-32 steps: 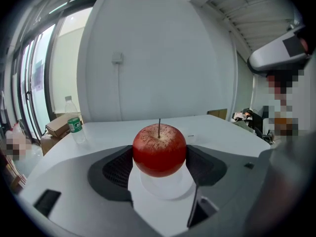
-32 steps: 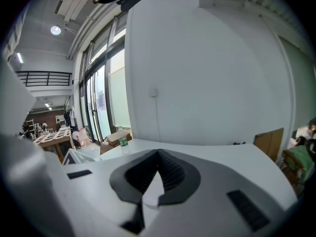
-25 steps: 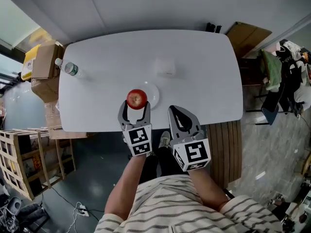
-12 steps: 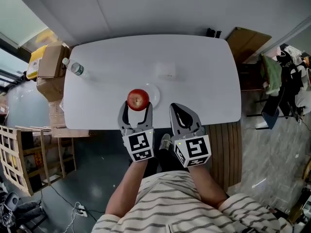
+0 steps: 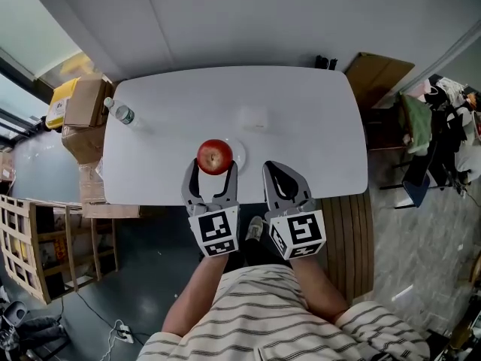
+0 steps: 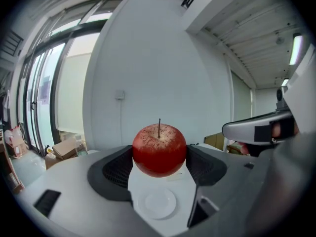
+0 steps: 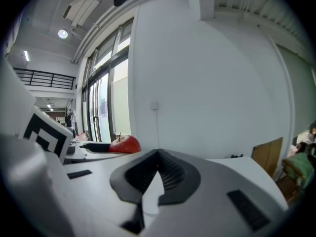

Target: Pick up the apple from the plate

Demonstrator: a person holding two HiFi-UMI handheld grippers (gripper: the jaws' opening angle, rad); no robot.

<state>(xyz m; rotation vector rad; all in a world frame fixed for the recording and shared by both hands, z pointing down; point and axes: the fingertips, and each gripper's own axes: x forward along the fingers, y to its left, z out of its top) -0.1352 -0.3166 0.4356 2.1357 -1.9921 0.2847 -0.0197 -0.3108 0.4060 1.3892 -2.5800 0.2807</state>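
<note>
A red apple [image 5: 215, 156] with a short stem hangs in the air over the table's near edge, with my left gripper [image 5: 213, 165] shut on it. In the left gripper view the apple [image 6: 159, 149] sits between the two dark pads, and the small white plate [image 6: 159, 204] lies bare on the table below it. From the head view only the plate's right rim [image 5: 240, 153] shows behind the apple. My right gripper [image 5: 282, 177] is shut on nothing, held beside the left one at the near edge. The apple [image 7: 125, 144] appears off to the left in the right gripper view.
The white table [image 5: 301, 141] carries a small white box [image 5: 254, 116] beyond the plate and a water bottle [image 5: 120, 113] at its far left corner. Cardboard boxes [image 5: 81, 104] stand left of the table. A wooden bench [image 5: 342, 228] is at the near right.
The apple stays clamped in the left gripper and now looks a little higher over the plate. The right gripper has hardly moved. The head camera has shifted slightly.
</note>
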